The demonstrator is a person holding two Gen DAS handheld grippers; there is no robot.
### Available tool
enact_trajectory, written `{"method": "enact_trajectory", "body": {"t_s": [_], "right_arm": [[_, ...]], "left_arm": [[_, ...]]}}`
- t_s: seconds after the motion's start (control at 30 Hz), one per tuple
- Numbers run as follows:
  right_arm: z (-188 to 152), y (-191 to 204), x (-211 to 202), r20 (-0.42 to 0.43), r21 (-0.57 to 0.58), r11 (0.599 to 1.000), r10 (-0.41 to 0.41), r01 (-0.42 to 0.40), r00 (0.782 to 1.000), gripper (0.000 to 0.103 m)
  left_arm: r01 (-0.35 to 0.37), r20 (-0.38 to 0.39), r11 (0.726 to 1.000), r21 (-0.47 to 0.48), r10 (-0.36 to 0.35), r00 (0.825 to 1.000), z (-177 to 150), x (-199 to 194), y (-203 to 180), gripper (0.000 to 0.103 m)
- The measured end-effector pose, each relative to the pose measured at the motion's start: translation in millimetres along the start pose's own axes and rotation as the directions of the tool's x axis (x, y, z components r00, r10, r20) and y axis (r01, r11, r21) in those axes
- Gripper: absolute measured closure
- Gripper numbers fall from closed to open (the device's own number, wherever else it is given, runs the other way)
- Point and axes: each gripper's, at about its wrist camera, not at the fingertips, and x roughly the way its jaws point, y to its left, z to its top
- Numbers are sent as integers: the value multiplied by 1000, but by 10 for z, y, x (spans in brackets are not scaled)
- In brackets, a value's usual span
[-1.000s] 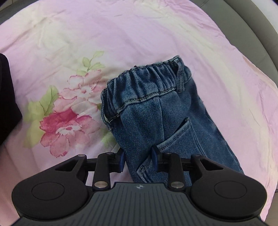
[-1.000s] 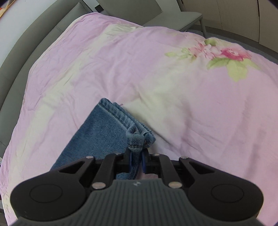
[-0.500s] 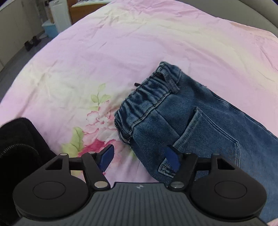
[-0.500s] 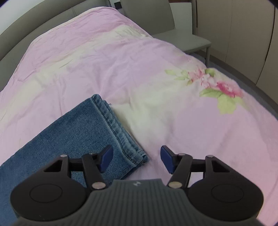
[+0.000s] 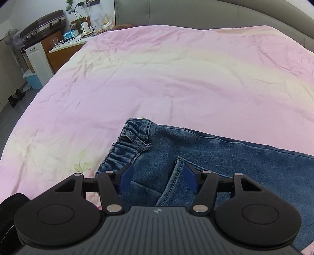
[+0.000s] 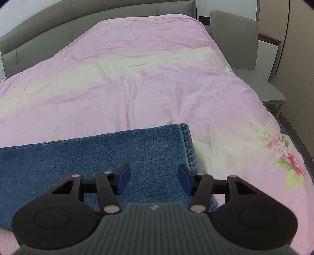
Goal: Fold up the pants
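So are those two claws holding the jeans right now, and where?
No. The left gripper is open over the jeans near the waistband, the right gripper open near the hem; neither grips anything.

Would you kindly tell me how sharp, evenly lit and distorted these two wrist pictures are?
Left wrist view: soft even light, no glare; the jeans are sharp, the headboard bows from fisheye, and the corners vignette dark. Right wrist view: equally flat light; the denim weave is crisp near the open tongs, and the chair curves at the rim.
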Motion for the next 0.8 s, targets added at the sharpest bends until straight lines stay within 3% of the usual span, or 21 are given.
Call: {"method": "enact_trajectory", "body": {"t_s": [0.17, 0.3, 0.37, 0.53, 0.8], "right_arm": [[170, 19, 334, -39, 9, 1000, 17, -17, 999, 56], [263, 82, 728, -91, 4, 1000, -10, 11, 996, 58], [289, 72, 908, -113, 10, 999, -29, 30, 993, 58], [375, 113, 1232, -148, -7, 999, -50, 49, 988, 54], [457, 141, 1392, -178, 11, 998, -64, 67, 982, 51]], "left_arm": [[19, -21, 1000, -23, -19, 1000, 73, 294, 12, 47], [-16, -67, 999, -43, 13, 998, 113, 611, 18, 65], [-52, -88, 998, -40, 48, 995, 122, 766, 17, 66], [-58, -112, 996, -72, 50, 992, 196, 1087, 29, 71], [-128, -139, 991, -34, 122, 983, 310, 1327, -157, 78]]}}
